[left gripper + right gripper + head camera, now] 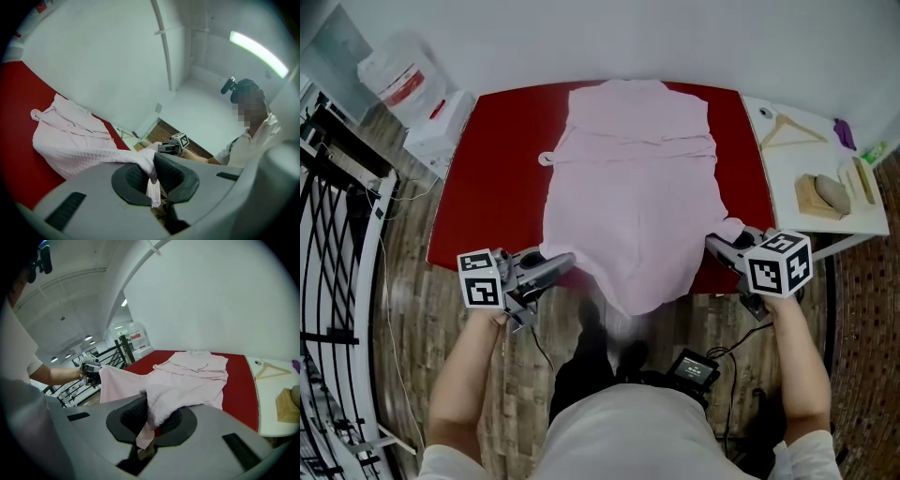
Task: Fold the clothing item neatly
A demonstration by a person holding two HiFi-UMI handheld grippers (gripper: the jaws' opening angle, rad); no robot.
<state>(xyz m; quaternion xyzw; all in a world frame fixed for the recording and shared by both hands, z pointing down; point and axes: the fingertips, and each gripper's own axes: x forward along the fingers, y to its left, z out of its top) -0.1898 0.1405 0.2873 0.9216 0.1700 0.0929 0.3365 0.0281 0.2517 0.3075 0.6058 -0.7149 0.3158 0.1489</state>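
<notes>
Head view: pale pink waffle-weave robe, hem raised.

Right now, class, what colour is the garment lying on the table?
Pale pink garment, on a red table; clearest in the head view.

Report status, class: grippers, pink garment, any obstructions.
Left gripper shut on pink garment, near corner. Right gripper shut on the other near corner. Top half flat on red table. Nothing blocking the fold.
</notes>
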